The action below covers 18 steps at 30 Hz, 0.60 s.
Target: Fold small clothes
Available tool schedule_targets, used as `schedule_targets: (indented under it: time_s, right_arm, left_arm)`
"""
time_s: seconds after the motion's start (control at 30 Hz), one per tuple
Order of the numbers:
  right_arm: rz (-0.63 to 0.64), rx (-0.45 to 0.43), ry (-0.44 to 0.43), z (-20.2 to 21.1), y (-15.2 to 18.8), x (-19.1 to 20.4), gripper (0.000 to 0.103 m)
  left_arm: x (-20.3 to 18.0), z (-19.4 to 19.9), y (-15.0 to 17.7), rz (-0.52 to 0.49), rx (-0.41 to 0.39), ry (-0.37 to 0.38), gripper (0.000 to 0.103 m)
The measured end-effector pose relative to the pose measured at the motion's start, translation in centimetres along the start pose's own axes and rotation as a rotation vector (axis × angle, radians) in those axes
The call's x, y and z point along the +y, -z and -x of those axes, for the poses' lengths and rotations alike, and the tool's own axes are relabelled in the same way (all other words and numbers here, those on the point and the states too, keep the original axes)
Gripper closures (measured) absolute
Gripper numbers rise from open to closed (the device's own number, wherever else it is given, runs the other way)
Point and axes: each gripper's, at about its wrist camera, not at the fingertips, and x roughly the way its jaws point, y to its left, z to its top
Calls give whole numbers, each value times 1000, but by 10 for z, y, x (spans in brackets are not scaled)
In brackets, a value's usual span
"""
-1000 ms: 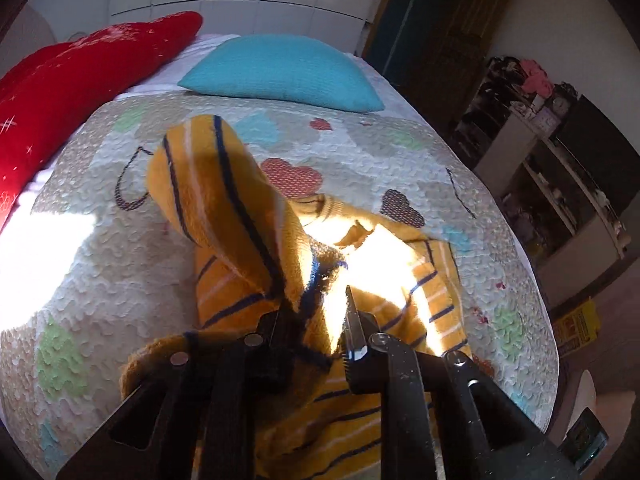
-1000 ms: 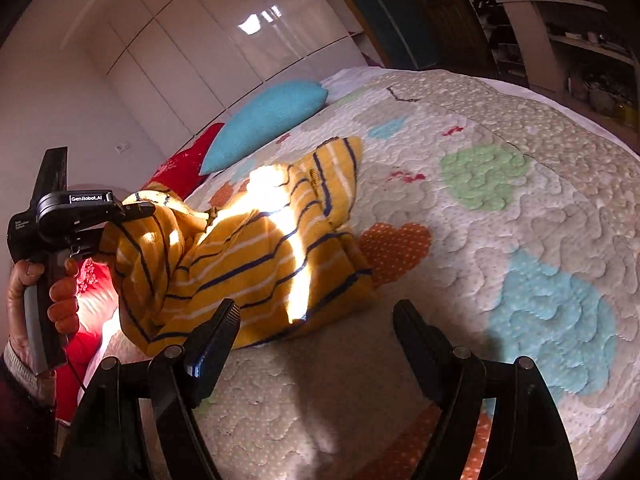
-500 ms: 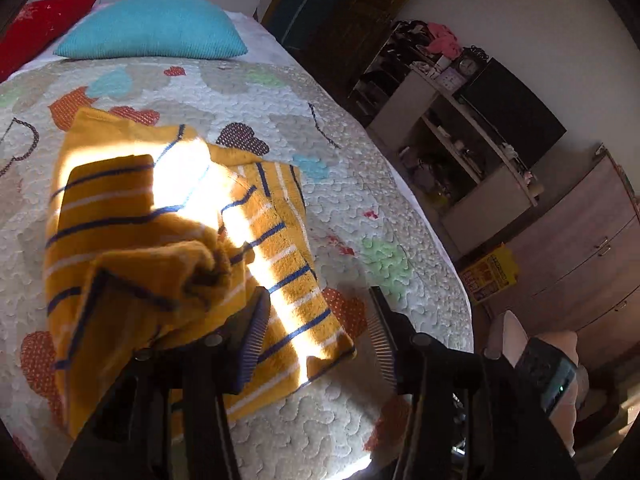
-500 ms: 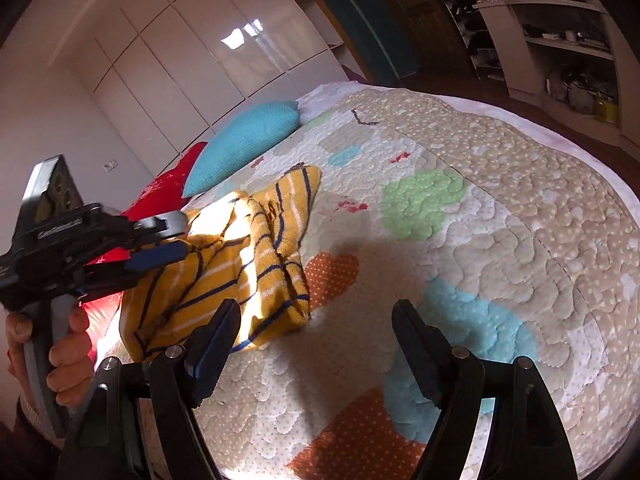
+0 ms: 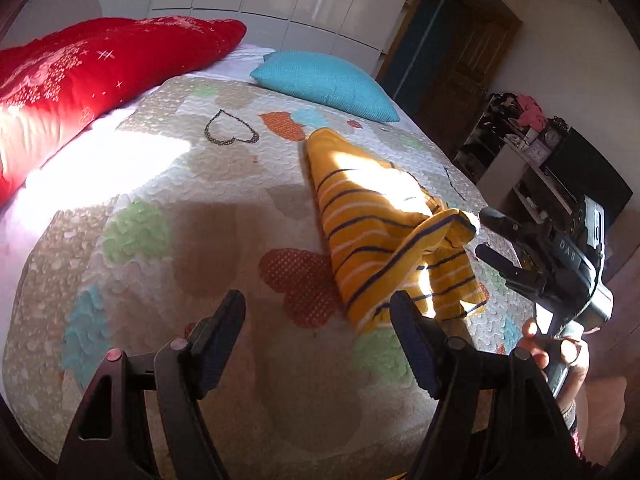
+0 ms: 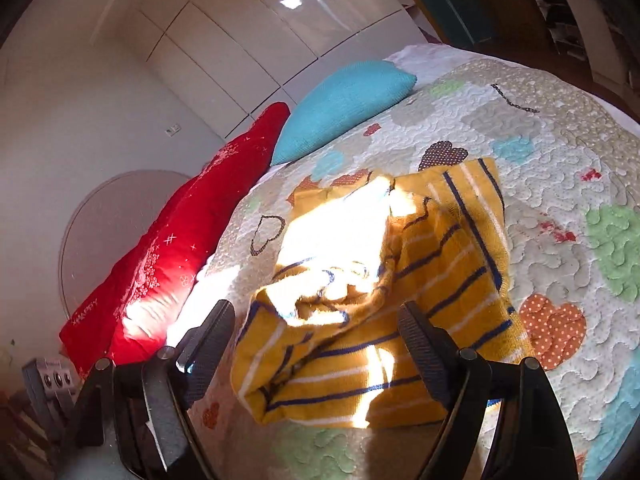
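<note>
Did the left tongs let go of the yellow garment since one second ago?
Yes. The left tongs, jaws opening, are empty over the quilt; the yellow garment lies right of them.

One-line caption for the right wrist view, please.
Right gripper open above a rumpled yellow striped garment on the heart-patterned quilt, with red and teal pillows behind.

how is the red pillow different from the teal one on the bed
The long red pillow with white snowflake print is much larger and stretched out; the plain teal textured cushion is smaller and squarish. The red pillow lies along the bed's left side in the left wrist view, with sun on its lower part; the teal cushion sits further right, in shade. Both rest at the head end of the heart-patterned quilt, clear of the yellow striped garment.
</note>
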Motion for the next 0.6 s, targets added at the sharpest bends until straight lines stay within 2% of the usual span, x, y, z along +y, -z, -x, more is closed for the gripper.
schedule_targets:
  time_s: [0.1,0.23,0.27,0.3,0.33,0.37,0.4,0.43,0.53,0.6]
  right_arm:
    - [-92,4,-28,-2,-14,-10,11]
    - [-153,85,1,-25,-19,-22,13]
    - [-150,116,3,-35,-16,-21,22]
    - [-151,153,-1,-47,-13,-21,41]
    - [-155,198,4,-59,-10,-21,54]
    - [-154,238,16,-72,-8,-23,86]
    - [-147,266,16,-81,-6,-24,92]
    - [-136,261,3,-81,-5,-23,92]
    - [-70,128,-61,-45,-8,-13,94]
    - [-34,63,-54,-19,-11,-11,94]
  left_arm:
    - [15,4,11,40,7,3,29]
    - [25,2,20,75,20,3,29]
    - [26,0,21,83,27,3,29]
    - [26,-2,22,89,34,0,29]
    - [26,-3,23,95,41,-2,29]
    - [24,-4,24,100,49,-2,29]
    - [22,-5,24,105,57,1,29]
    - [19,-5,25,107,64,6,29]
    - [6,-5,24,66,59,-5,29]
    - [-2,-10,22,36,59,-17,29]
